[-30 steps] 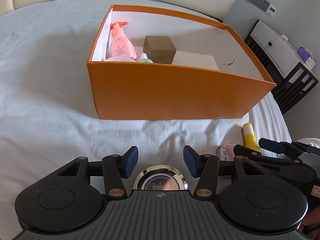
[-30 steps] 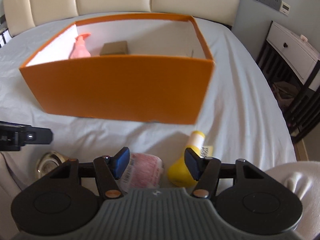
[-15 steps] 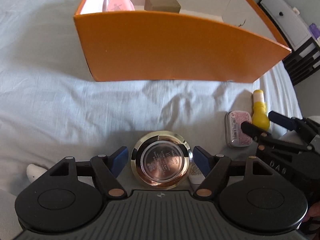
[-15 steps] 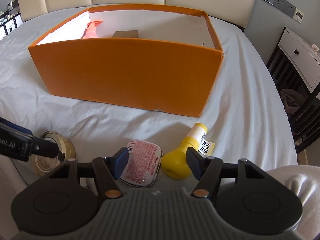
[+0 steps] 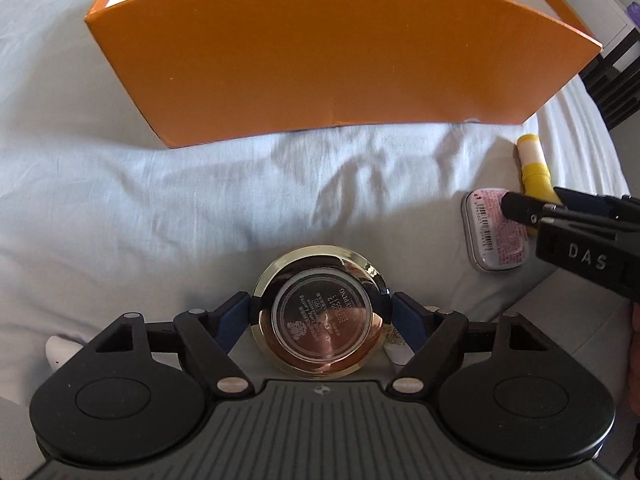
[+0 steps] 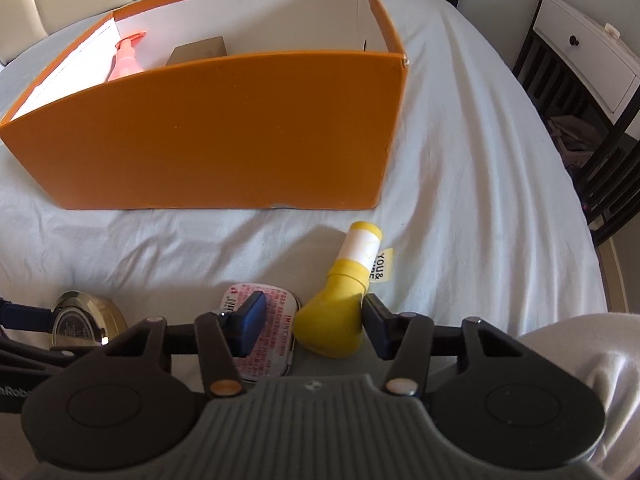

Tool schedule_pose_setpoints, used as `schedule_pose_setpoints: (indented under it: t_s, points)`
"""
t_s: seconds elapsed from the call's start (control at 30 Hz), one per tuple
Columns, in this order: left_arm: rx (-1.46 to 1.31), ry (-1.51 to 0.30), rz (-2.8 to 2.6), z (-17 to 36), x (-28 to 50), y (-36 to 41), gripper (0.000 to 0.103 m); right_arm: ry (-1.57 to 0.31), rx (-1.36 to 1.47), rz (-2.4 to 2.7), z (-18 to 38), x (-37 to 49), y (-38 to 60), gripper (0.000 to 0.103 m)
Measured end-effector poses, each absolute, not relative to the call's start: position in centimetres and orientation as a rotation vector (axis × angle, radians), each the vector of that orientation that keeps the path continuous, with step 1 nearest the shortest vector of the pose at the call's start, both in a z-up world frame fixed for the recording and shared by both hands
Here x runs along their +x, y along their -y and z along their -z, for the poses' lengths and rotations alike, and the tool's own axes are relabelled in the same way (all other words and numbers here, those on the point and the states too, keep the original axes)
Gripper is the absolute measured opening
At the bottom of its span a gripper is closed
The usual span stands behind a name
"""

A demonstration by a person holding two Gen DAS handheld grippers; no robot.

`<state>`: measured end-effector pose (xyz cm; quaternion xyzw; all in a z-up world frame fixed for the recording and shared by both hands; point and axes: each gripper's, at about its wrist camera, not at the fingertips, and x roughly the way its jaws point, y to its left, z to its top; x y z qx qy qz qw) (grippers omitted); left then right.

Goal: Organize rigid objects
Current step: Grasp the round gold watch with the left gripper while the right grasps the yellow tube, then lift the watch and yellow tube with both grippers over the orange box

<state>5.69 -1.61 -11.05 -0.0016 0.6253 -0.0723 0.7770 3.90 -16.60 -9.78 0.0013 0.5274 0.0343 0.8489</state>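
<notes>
While the left gripper (image 5: 320, 316), its jaws just spread wide, is straddling the gold tin (image 5: 320, 312) on the sheet, the right gripper (image 6: 310, 320) is closing around the yellow bottle's (image 6: 336, 312) base, neck pointing boxward.

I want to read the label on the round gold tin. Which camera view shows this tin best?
The left wrist view shows the round gold tin best: it lies centred between the open fingers of the left gripper, its printed face up. In the right wrist view the tin sits at the left edge, partly hidden.
</notes>
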Motion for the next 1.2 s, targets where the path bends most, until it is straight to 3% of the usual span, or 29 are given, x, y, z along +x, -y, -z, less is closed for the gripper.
schedule_pose_setpoints:
  t_s: [0.07, 0.17, 0.83, 0.9, 1.2]
  points:
    - [0.013, -1.354, 0.146, 11.5, 6.0, 2.4, 0.088, -1.107, 0.023, -0.079, 9.8, 3.9, 16.8, 0.051]
    - [0.035, -1.342, 0.136, 11.6, 5.9, 2.9, 0.088, -1.086, 0.037, -0.11, 9.8, 3.6, 17.0, 0.033]
    - [0.01, -1.311, 0.073, 13.2, 7.5, 4.4, 0.088, -1.129, 0.058, -0.273, 10.3, 4.2, 15.8, 0.034]
    - [0.006, -1.308, 0.072, 13.0, 7.4, 4.4, 0.088, -1.123, 0.056, -0.289, 10.4, 4.1, 15.7, 0.029]
    - [-0.027, -1.247, 0.064, 11.7, 6.0, 3.9, 0.087, -1.07, 0.055, -0.295, 9.8, 3.2, 16.3, 0.024]
